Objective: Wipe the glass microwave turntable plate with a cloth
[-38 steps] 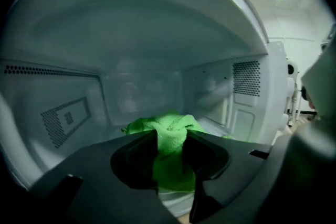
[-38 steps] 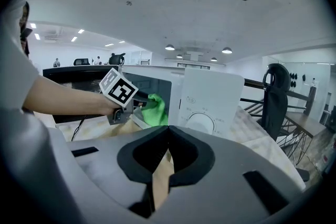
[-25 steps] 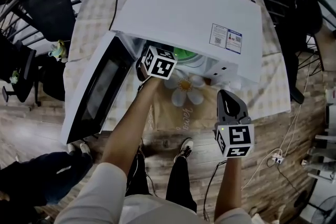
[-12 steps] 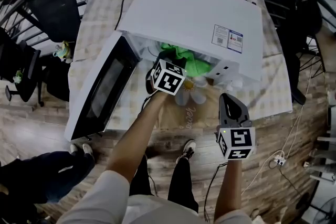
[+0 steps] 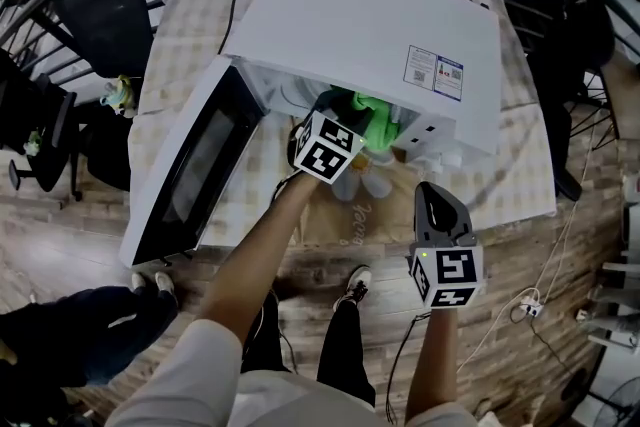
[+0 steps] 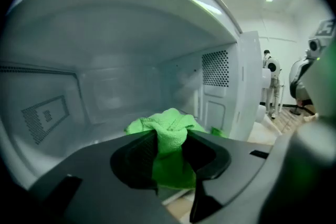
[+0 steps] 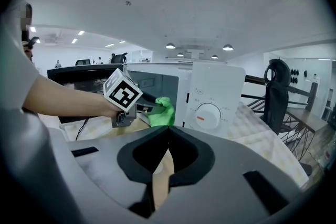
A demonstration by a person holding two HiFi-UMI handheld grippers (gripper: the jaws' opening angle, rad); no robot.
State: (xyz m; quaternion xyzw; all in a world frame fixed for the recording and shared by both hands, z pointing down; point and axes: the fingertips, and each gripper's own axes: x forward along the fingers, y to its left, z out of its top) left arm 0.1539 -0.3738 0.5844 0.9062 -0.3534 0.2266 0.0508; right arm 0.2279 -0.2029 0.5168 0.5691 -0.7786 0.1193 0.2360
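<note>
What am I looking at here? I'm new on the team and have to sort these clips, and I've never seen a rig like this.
There is no robot. A person holds hand-held tongs in each hand, and each pair carries a marker cube and its own camera. The head view looks steeply down from a camera on the person's head. The two gripper views each look along one pair of tongs. A white microwave stands on a checked tablecloth with its door swung open. The left tongs are at the oven's opening, clamped on a green cloth. The right tongs hang outside, closed and empty. I can't make out the glass plate itself.
</note>
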